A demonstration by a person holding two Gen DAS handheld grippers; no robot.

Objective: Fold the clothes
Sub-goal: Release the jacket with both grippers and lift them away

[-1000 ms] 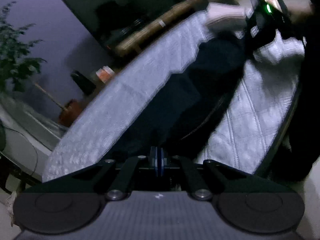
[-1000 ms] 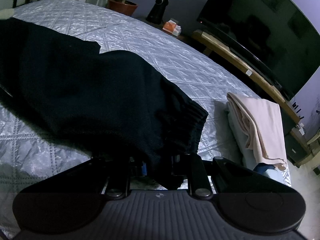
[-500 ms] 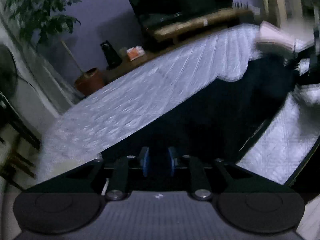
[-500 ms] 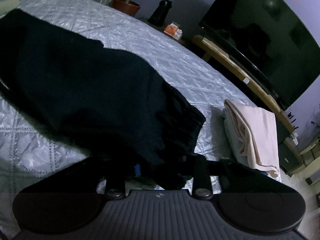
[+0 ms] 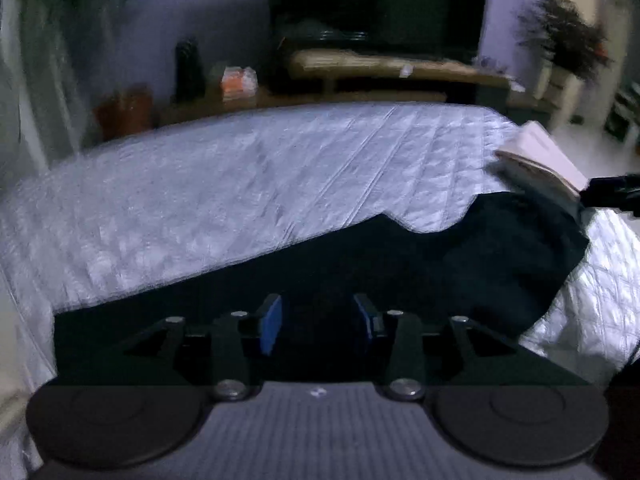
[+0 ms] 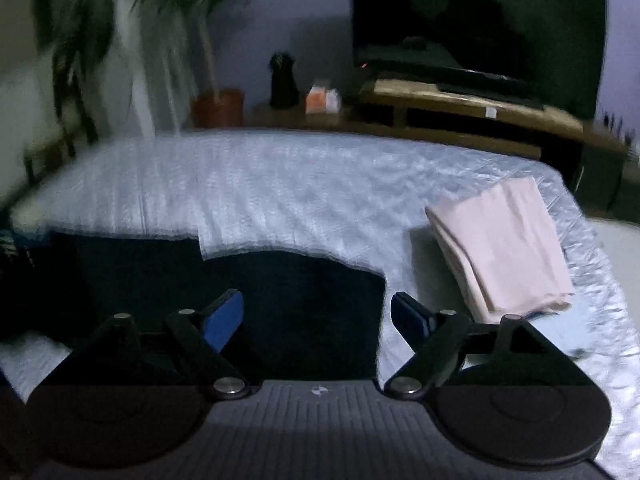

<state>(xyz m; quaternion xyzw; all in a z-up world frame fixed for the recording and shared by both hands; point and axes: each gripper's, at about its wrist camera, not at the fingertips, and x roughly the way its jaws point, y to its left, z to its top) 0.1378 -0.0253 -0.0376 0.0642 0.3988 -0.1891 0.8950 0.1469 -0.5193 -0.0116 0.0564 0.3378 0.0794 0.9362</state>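
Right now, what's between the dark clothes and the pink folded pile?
Only bare quilted bedspread lies between the dark garment and the pink folded stack; they're apart. The right wrist view shows it.

Home bedroom, dim light. Evidence: bed [image 6: 280, 184] with a pale quilted cover fills most of both views. Past its far edge, a big flat-screen TV [image 6: 480, 20] on a low wooden stand [image 6: 460, 108]. Potted plant [image 6: 218, 106] in a terracotta pot by the wall, second plant [image 5: 560, 40] at the right of the left wrist view. Folded pale-pink clothes [image 6: 504, 244] stacked on the bed corner, dark garment [image 5: 400, 264] spread flat beside them.
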